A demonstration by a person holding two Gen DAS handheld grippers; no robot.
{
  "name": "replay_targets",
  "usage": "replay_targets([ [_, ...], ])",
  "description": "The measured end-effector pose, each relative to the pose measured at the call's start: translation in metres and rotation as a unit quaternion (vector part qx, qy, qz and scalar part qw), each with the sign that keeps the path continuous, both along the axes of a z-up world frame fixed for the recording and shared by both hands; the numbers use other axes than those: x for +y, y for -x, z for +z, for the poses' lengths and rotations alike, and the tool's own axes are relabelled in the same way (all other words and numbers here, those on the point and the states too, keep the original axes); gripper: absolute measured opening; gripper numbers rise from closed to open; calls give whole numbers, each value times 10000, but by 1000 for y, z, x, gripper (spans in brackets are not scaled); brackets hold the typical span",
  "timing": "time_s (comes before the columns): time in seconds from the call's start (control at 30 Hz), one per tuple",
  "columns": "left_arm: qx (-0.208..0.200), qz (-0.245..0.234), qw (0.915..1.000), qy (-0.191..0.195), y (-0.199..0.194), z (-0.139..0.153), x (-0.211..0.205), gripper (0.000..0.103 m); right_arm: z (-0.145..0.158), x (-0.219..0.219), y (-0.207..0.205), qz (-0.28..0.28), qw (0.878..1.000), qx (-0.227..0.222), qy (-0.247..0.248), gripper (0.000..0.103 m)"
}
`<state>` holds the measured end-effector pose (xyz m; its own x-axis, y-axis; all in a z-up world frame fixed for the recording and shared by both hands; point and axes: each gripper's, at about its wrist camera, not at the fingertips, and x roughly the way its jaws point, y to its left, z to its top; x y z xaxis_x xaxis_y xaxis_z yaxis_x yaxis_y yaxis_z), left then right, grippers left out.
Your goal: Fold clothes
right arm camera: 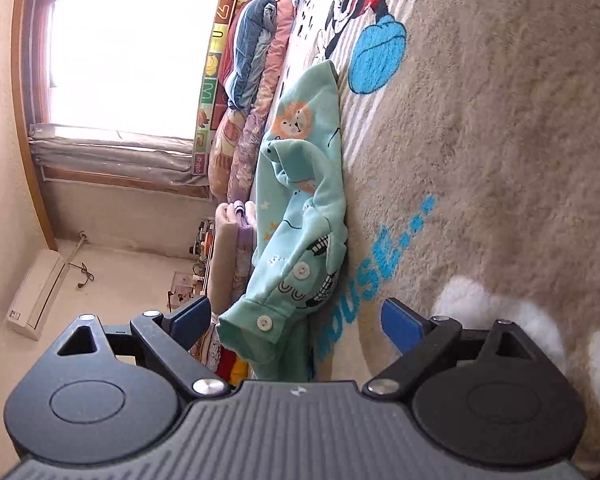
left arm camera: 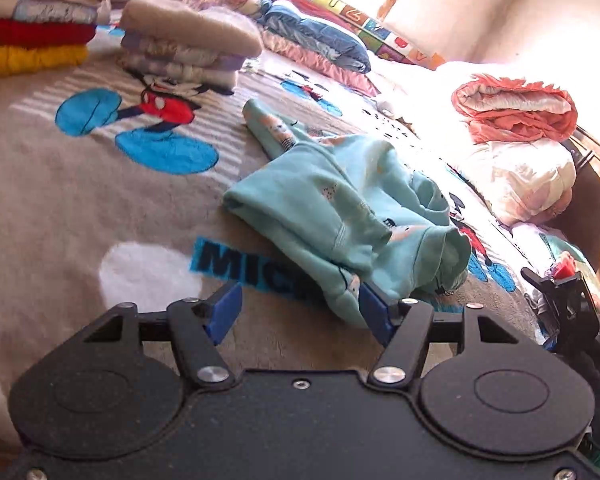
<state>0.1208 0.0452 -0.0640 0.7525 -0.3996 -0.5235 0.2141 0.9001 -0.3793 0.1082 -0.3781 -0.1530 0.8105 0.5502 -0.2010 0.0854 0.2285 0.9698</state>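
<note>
Teal garment [left arm camera: 340, 208] lies crumpled on the blanket [left arm camera: 80, 208]. Left gripper [left arm camera: 300, 312] fingers spread, one touching the garment's hem. Right gripper [right arm camera: 300, 320] fingers spread around its buttoned cuff.

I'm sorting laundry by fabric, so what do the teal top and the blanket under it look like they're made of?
Teal top: looks like soft matte knit, perhaps cotton fleece; it slumps in thick rounded folds, has printed animals and pale, probably plastic, buttons. Blanket: plush, likely synthetic fleece; fuzzy tufted pile shows across its surface.
</note>
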Motion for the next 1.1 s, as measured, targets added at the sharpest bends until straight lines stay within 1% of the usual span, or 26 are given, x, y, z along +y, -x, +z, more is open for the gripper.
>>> replay_targets([
  [0.07,-465,-347,9972,-469,-5,7,-15,64,-3,-3,-14,-12,10000,-72,41,91],
  [0.1,-668,-571,9934,-732,-7,8,-24,64,-4,-3,-20,-17,9999,-98,44,91],
  [0.17,-996,-1020,9819,-1250,-13,6,-43,62,-5,-2,-29,24,9998,-179,117,91],
  [0.2,-1098,-1200,9759,-1457,-16,3,-51,58,-4,1,-32,63,9995,-221,206,91],
  [0.27,-1183,-1458,9658,-1786,-25,-5,-63,56,-2,6,-36,149,9985,-314,425,91],
  [0.3,-1217,-1518,9611,-1958,-29,-10,-69,54,-1,9,-38,192,9977,-361,534,91],
  [0.33,-1244,-1516,9572,-2129,-33,-16,-72,54,0,11,-40,234,9968,-407,644,91],
  [0.37,-1249,-1494,9547,-2252,-36,-22,-75,54,2,14,-42,277,9957,-454,753,91],
  [0.43,-1223,-1451,9537,-2332,-40,-29,-75,54,4,20,-45,353,9931,-530,981,91],
  [0.47,-1231,-1463,9513,-2416,-41,-32,-77,54,5,22,-45,382,9915,-549,1119,91],
  [0.53,-1354,-1599,9385,-2745,-41,-36,-84,54,6,23,-43,392,9902,-580,1210,91],
  [0.57,-1389,-1629,9355,-2810,-42,-36,-86,54,5,22,-43,382,9904,-597,1183,91],
  [0.63,-1383,-1599,9387,-2721,-47,-33,-84,53,4,19,-43,349,9910,-636,1127,90],
  [0.67,-1381,-1584,9403,-2677,-49,-31,-83,51,3,19,-43,338,9909,-652,1126,90],
  [0.73,-1375,-1554,9434,-2588,-54,-28,-81,32,3,20,-43,338,9898,-693,1197,90],
  [0.77,-1372,-1539,9449,-2544,-56,-27,-81,28,4,21,-43,345,9889,-713,1257,90],
  [0.8,-1369,-1524,9463,-2499,-59,-25,-80,21,4,23,-43,353,9880,-733,1317,90],
  [0.83,-1358,-1482,9493,-2416,-61,-23,-77,17,4,25,-42,356,9870,-756,1375,90],
  [0.9,-1281,-1257,9628,-2018,-68,-16,-64,7,4,27,-41,353,9852,-803,1472,90],
  [1.0,-1150,-882,9800,-1366,-77,-6,-42,6,4,29,-40,345,9835,-844,1559,90],
  [1.03,-1114,-757,9843,-1143,-80,-3,-34,6,4,30,-40,336,9831,-854,1582,90],
  [1.1,-1059,-504,9903,-743,-84,2,-19,5,4,32,-40,316,9823,-873,1628,90],
])
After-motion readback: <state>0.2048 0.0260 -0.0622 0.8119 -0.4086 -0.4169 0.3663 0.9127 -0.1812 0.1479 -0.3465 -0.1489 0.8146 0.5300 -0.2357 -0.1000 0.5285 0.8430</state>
